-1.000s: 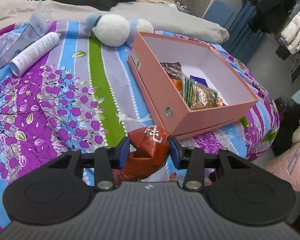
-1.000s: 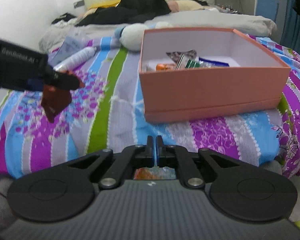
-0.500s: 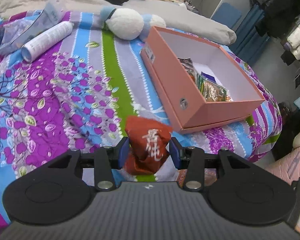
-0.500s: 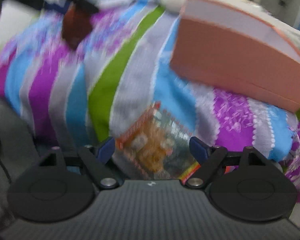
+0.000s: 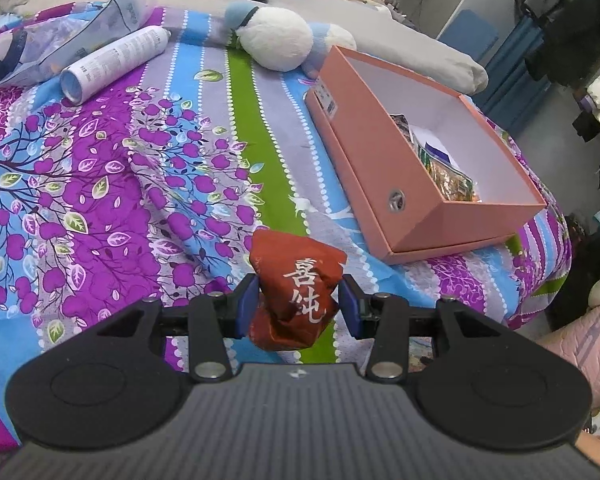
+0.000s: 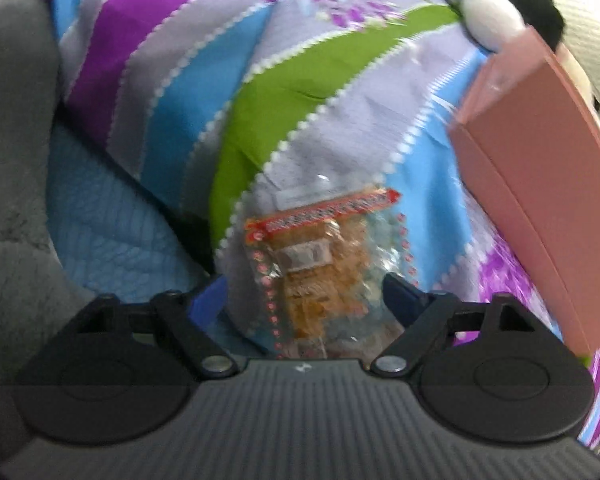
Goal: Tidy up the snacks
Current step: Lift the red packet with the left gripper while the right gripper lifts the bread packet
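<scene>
My left gripper (image 5: 298,308) is shut on a dark red snack packet (image 5: 296,288) with white characters and holds it above the striped bedspread, left of and below the pink box (image 5: 384,168). The box is open and holds several snack packets (image 5: 444,168). My right gripper (image 6: 306,296) is open, with its fingers on either side of a clear packet of orange snacks (image 6: 320,256) with a red top strip. That packet lies at the bed's near edge, left of the pink box (image 6: 540,184). The right wrist view is blurred.
A white spray can (image 5: 112,64), a plastic bag (image 5: 60,44) and a white and blue plush toy (image 5: 280,40) lie on the bed behind. Grey bedding (image 6: 12,160) is left of the bed edge. Clothes hang at the right (image 5: 572,32).
My left gripper lifted the red packet and turned it upright. My right gripper opened and dropped down to the clear orange packet at the bed edge.
</scene>
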`<state>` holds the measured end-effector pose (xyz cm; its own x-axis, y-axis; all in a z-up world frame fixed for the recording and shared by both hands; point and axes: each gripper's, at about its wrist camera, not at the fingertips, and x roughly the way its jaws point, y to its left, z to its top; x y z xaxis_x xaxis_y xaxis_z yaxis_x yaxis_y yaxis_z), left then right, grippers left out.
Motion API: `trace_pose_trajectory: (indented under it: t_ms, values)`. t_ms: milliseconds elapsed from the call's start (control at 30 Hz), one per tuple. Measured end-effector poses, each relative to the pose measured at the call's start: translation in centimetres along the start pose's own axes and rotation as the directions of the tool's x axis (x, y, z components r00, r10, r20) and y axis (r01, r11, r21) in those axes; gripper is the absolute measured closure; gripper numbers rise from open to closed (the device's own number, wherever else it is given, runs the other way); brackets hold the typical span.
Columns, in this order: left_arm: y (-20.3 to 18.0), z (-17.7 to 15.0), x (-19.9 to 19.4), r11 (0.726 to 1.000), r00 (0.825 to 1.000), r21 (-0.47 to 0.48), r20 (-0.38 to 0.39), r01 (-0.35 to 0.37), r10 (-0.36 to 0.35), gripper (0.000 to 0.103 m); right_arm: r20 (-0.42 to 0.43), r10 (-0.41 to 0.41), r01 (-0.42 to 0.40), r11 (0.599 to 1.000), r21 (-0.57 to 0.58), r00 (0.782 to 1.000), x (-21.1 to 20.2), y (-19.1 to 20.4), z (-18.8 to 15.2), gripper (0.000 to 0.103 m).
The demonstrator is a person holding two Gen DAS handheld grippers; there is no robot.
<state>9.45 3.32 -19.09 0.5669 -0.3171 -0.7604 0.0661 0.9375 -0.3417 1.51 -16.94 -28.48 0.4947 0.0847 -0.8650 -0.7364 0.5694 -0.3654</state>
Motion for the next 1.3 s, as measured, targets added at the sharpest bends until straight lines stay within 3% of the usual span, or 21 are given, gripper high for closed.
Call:
trace_pose_trajectory:
  t_ms: [200,533,900,1100,1300]
  values:
    - [0.1,-0.1,0.3,1.000,1.000,-0.003,-0.006,0.001,-0.001,0.054,-0.042,-0.008,0.005,0.998,-0.064,0.999,2.1,0.6,0.5,0.012]
    - [0.3,0.1,0.5,1.000,1.000,0.000,-0.012,-0.010,0.010,0.054,-0.025,-0.124,0.123,0.991,-0.059,0.992,4.3,-0.5,1.4,0.011]
    - [-0.8,0.7,0.3,0.999,1.000,0.030,-0.007,-0.015,0.015,0.054,0.013,-0.126,0.125,0.992,0.013,0.992,3.5,-2.1,1.3,0.042]
    - [-2.0,1.1,0.4,0.998,1.000,0.056,-0.002,-0.003,0.003,0.054,0.042,-0.056,0.049,0.987,0.151,0.998,1.5,-3.6,0.1,0.068]
    - [-3.2,1.5,0.4,0.997,1.000,0.076,0.004,0.011,-0.012,0.054,0.078,-0.083,0.054,0.946,0.319,0.994,-0.6,-5.6,-1.3,0.071]
